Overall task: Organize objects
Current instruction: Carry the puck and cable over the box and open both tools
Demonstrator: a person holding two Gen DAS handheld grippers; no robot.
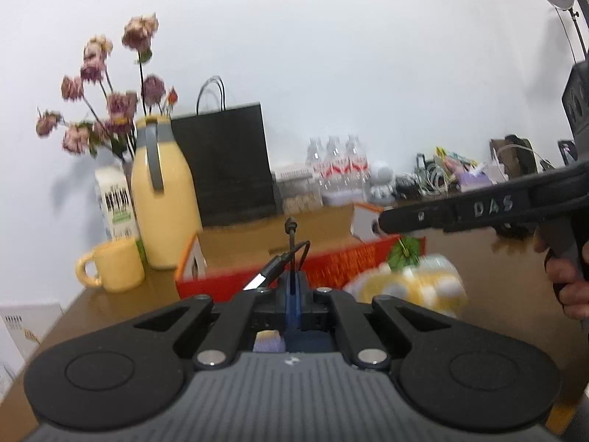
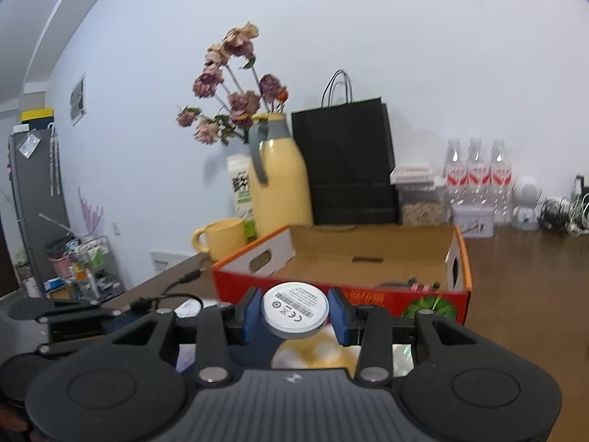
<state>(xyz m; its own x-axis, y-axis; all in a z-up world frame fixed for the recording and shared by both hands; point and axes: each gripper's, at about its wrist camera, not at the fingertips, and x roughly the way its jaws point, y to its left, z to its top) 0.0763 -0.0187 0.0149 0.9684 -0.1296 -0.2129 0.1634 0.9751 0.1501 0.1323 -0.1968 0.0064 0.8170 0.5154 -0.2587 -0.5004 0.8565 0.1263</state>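
Note:
My left gripper (image 1: 293,294) is shut on a black cable (image 1: 292,237) whose plug end sticks up above the blue pads. My right gripper (image 2: 295,315) is shut on a round white disc (image 2: 294,309), label side up, held in front of an open red cardboard box (image 2: 371,258). The box also shows in the left wrist view (image 1: 342,261), just beyond the left gripper. The right gripper's body (image 1: 478,210) reaches in from the right over the box. A yellow and white checked cloth (image 1: 408,287) lies in front of the box.
On the brown table (image 2: 522,294) behind the box stand a yellow mug (image 2: 221,237), a yellow flask (image 2: 281,180), a carton (image 2: 241,191), dried flowers (image 2: 235,88), a black paper bag (image 2: 348,162), water bottles (image 2: 476,176) and tangled cables (image 2: 559,213). A cart (image 2: 92,269) stands left.

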